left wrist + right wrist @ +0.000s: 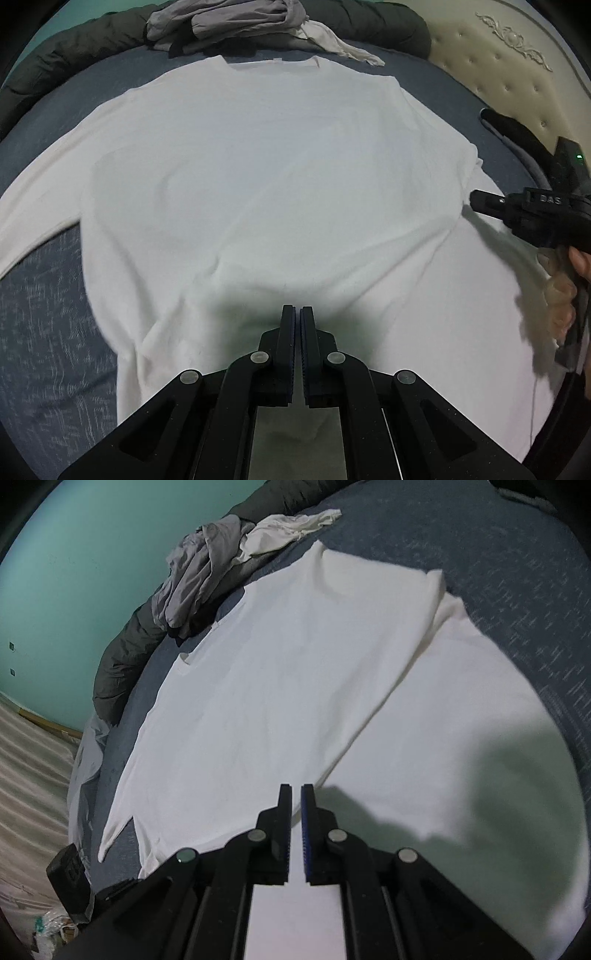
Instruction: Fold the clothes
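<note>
White long-sleeved shirt (258, 177) spread flat on the blue bedspread (48, 332), collar far from both tools, hem nearest; long axis running straight away from the left gripper (297, 314). Left gripper poised over the hem end, near the middle of the body, pads pressed together with no cloth visibly between them. Right gripper (296, 794) off to the shirt's right side, over the right sleeve (461, 709), which lies angled outward beside the body; jaws all but closed, only a sliver of gap, nothing caught in it. Probably the sleeve fold next, and the right hand clearly nearer to it: sleeve directly ahead of and beneath its fingers.

From the left wrist: whole body outline, left sleeve (40, 206) trailing off across the bedspread, cream tufted headboard (498, 74), the right tool seen from the side with a hand (561, 302) on its grip. From the right wrist: the seam line where sleeve meets body, teal wall (92, 554), heap of grey clothes (195, 576) beyond the collar.
</note>
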`<move>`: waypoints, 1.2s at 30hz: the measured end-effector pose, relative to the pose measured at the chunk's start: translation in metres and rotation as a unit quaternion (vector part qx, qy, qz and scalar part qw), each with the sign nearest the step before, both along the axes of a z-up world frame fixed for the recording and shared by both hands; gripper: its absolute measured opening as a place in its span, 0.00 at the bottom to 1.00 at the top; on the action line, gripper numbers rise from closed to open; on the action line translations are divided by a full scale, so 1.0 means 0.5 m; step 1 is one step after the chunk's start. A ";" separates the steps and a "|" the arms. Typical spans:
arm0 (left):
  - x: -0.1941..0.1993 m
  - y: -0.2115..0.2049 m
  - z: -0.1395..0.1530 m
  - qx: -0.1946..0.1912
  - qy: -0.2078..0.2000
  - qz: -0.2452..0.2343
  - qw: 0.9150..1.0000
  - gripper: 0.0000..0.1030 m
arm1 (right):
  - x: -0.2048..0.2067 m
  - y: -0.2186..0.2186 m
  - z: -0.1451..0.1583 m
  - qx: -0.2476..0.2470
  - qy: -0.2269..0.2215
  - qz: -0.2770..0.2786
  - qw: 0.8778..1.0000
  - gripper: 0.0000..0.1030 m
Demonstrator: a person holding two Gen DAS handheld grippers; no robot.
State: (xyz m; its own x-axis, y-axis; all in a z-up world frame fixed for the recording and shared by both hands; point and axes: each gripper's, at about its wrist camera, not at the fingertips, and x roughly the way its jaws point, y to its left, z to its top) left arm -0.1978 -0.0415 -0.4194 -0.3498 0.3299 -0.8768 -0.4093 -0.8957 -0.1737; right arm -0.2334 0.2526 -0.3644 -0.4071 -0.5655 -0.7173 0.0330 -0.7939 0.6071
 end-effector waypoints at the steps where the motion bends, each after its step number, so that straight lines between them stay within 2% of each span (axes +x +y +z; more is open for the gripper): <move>1: 0.006 -0.006 0.006 0.004 -0.001 0.000 1.000 0.02 | -0.001 -0.001 0.000 -0.002 -0.001 0.000 1.000 0.04; 4: 0.027 -0.014 0.017 0.013 -0.006 -0.003 1.000 0.07 | -0.001 -0.007 0.008 -0.007 0.003 0.002 1.000 0.04; 6: 0.043 -0.008 0.018 0.011 -0.009 -0.015 1.000 0.19 | 0.000 -0.008 0.016 -0.008 0.009 0.002 1.000 0.04; 8: 0.056 0.002 0.015 0.006 -0.010 -0.027 1.000 0.24 | 0.001 -0.010 0.024 -0.009 0.014 0.003 1.000 0.04; 12: 0.075 0.010 -0.002 -0.018 -0.007 -0.044 0.999 0.24 | 0.000 -0.009 0.030 -0.014 0.016 -0.002 1.000 0.04; 15: 0.082 0.001 -0.003 -0.022 -0.004 -0.048 0.999 0.23 | 0.000 -0.010 0.031 -0.014 0.017 -0.001 1.000 0.04; 16: 0.083 -0.002 -0.002 -0.024 -0.003 -0.049 0.999 0.19 | -0.001 -0.011 0.030 -0.014 0.017 0.000 1.000 0.04; 17: 0.086 -0.004 0.001 -0.030 0.000 -0.051 0.998 0.09 | -0.001 -0.012 0.029 -0.014 0.016 0.001 1.000 0.04; 18: 0.087 -0.006 0.004 -0.033 0.002 -0.052 0.998 0.04 | -0.001 -0.013 0.029 -0.015 0.015 0.001 1.000 0.04; 21: 0.089 -0.010 0.016 -0.020 -0.005 -0.053 0.998 0.04 | -0.001 -0.013 0.028 -0.015 0.015 0.002 1.000 0.04; 29: 0.096 -0.022 0.001 0.007 -0.034 -0.049 0.998 0.06 | 0.002 -0.019 0.029 -0.014 0.017 0.010 1.000 0.04; 33: 0.094 -0.043 0.016 0.030 -0.042 -0.031 0.998 0.21 | 0.004 -0.039 0.038 -0.011 0.031 0.026 0.999 0.04; 36: 0.085 -0.075 0.026 0.035 -0.034 0.005 0.999 0.23 | 0.005 -0.062 0.032 -0.019 0.031 0.046 0.998 0.04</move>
